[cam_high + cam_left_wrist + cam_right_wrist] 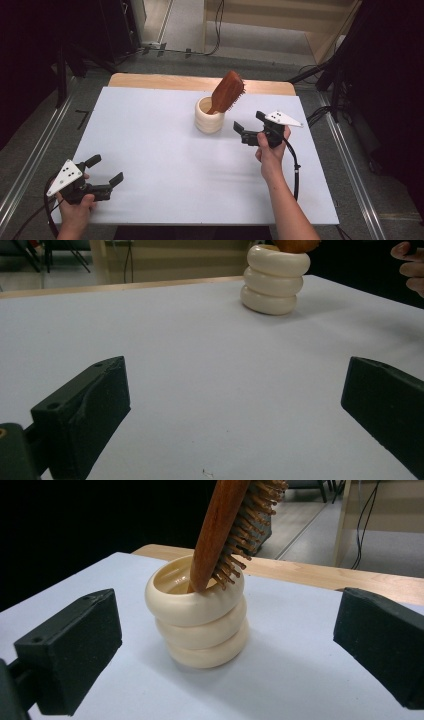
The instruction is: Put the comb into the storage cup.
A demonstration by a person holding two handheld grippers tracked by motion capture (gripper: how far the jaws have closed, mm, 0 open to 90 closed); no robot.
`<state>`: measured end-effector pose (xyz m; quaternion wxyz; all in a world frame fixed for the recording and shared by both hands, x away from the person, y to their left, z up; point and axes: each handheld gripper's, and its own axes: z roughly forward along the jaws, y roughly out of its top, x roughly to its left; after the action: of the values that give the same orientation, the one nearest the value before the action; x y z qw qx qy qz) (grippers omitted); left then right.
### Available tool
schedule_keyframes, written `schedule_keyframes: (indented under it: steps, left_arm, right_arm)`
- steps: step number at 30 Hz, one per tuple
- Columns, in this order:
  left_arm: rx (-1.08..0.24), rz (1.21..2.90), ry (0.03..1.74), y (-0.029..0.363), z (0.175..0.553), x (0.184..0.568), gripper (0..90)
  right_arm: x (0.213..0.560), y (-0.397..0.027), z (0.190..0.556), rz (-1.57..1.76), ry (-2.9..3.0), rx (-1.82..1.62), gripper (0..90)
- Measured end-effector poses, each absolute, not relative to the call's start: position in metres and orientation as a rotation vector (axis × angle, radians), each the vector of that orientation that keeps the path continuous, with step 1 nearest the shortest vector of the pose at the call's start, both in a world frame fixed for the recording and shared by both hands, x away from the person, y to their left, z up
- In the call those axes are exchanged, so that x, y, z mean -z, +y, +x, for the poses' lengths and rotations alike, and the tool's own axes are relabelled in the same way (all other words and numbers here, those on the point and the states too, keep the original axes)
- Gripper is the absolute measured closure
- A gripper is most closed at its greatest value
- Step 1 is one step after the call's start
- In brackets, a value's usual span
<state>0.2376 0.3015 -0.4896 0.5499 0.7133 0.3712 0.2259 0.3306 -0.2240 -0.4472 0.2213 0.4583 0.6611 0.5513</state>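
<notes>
A wooden hairbrush (227, 91) stands handle-down in a cream ribbed cup (209, 116) at the middle of the far part of the white table (165, 155). The brush's long axis leans up and toward the far right, with its bristled head above the rim. The right gripper (249, 126) hovers just beside the cup on its right, jaws spread wide and holding nothing, pointing left at the cup. It is much the nearer tool. The left gripper (106, 170) sits well apart at the near left corner, jaws also wide and holding nothing.

The right gripper view shows what the high view does not: the brush (227, 527) rests against the cup's (200, 620) far rim, bristles facing right. The left gripper view shows the cup (274, 280) far off across bare table.
</notes>
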Motion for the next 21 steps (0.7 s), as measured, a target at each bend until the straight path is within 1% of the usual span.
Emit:
schedule_keyframes:
  steps: [12,21]
  left_arm:
    - [-0.535,1.691,0.879,0.301,0.237,0.490,0.0]
    - [-0.535,1.695,0.880,0.301,0.237,0.490,0.0]
  right_arm:
    - [0.451,-0.238,0.310,1.256,1.815,-1.526,0.0]
    - [0.460,-0.248,0.292,1.246,1.808,-1.516,0.0]
